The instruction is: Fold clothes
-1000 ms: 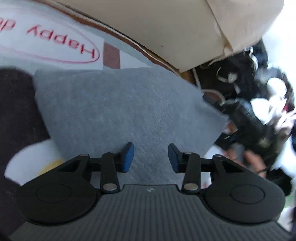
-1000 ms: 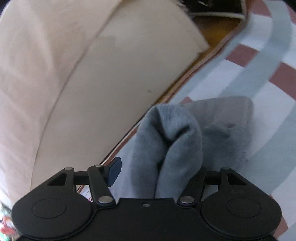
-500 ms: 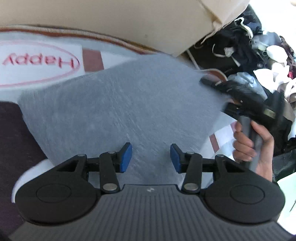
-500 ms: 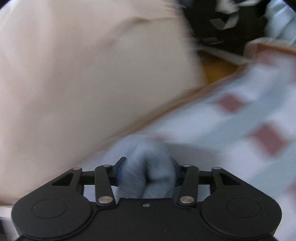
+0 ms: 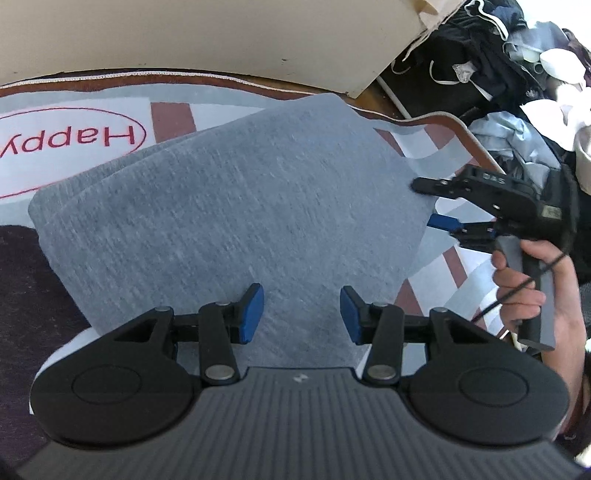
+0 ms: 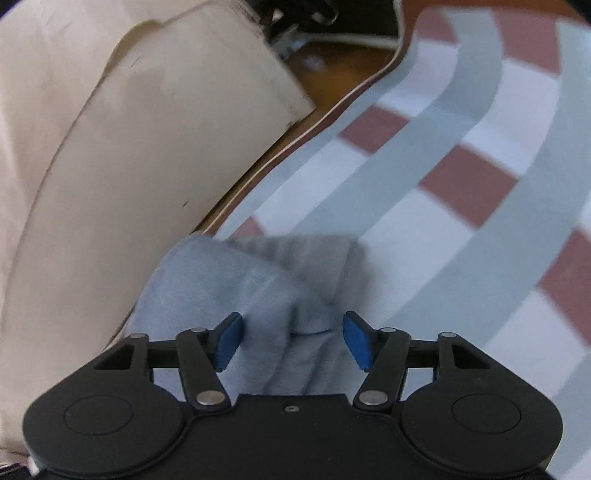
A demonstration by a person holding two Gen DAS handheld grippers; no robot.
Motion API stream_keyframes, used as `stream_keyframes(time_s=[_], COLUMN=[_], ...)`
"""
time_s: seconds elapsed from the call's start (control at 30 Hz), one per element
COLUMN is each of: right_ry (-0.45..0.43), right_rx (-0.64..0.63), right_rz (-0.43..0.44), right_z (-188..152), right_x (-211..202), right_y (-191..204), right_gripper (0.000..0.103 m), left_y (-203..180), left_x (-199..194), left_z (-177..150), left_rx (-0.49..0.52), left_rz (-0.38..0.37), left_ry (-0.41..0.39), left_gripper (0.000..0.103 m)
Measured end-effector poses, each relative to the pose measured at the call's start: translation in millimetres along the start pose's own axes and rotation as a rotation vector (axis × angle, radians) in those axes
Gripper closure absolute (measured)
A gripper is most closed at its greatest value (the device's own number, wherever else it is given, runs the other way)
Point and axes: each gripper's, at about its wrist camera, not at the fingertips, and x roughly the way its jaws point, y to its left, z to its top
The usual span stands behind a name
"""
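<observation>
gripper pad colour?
Blue pads on black fingers; clearest in the left wrist view.

Grey cloth (image 5: 236,206) is lying folded flat on striped mat (image 5: 436,147) w/ red "Happy" oval (image 5: 70,147) at upper left. Left gripper (image 5: 301,314) is hovering over cloth's near edge, blue pads apart, nothing btwn them but fabric below. At right, a hand (image 5: 532,291) is holding right gripper (image 5: 424,203), its jaws closing on cloth's right corner. Beige cushion (image 5: 221,33) is sitting behind mat; clothes pile (image 5: 517,48) is lying at upper right. Dark garment (image 5: 26,295) is showing at left.
</observation>
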Motion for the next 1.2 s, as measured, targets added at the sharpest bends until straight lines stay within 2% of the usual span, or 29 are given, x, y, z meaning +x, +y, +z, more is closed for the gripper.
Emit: stream_keyframes(time_s=[0.03,0.13,0.17,0.27,0.4,0.5,0.53,0.63,0.67,0.73,0.8,0.83,0.93,0.97,1.07,1.13,1.2], right_ry=[-0.017,-0.108,-0.127,-0.106,-0.111,-0.159,-0.173,-0.148,-0.146,-0.157,-0.174,-0.203,-0.303,-0.303,-0.229,-0.16,-0.096], right_rx=[-0.004,-0.043,-0.087,-0.211,-0.179,-0.268,-0.332,-0.345,-0.31,-0.272,-0.278,-0.279,-0.211,-0.157,0.091,0.174,0.165], right_rz=[0.008,0.056,0.039,-0.131,-0.111,-0.122,-0.148,-0.253,-0.264,-0.257,-0.268,-0.296,-0.381,-0.343,-0.053,0.055,0.062], right_z=[1,-2,-3,-11,-8,-13,-18,-22,-20,-16,-14,-13,-6,-2,5,2,1], right_x=[4,-16,-17,2,6,-3,-5,11,15,14,12,9,-4,-10,-24,-25,-20], right_y=[-2,13,19,30,27,42,52,56,53,50,52,52,44,37,2,-12,-15], right_gripper=[0.063,0.069,0.07,0.07,0.071,0.072,0.072,0.072,0.072,0.072,0.068,0.062,0.054,0.053,0.046,0.039,0.038], left_y=[2,10,13,18,16,15,16,21,25,36,49,56,76,81,86,84,81], left_x=[0,-1,-1,-6,-19,-30,-32,-38,-47,-71,-89,-94,-99,-100,-96,-90,-84], left_z=[-1,-2,-2,-3,-14,-27,-30,-39,-40,-43,-43,-41,-38,-37,-39,-38,-37], left_rx=[-0.008,-0.064,-0.089,-0.144,-0.097,-0.035,-0.026,-0.022,-0.037,-0.054,-0.066,-0.086,-0.18,-0.204,-0.228,-0.21,-0.199], left_rz=[-0.005,-0.034,-0.048,-0.082,-0.08,-0.027,-0.015,0.007,0.004,0.047,0.099,0.108,0.083,0.071,0.056,0.05,0.014], left_ry=[-0.004,-0.016,-0.015,0.015,0.049,0.07,0.071,0.103,0.089,0.003,-0.063,-0.073,-0.082,-0.088,-0.088,-0.077,-0.071], left_gripper=[0.058,0.058,0.058,0.058,0.058,0.058,0.058,0.058,0.056,0.044,0.042,0.042,0.042,0.042,0.042,0.042,0.042])
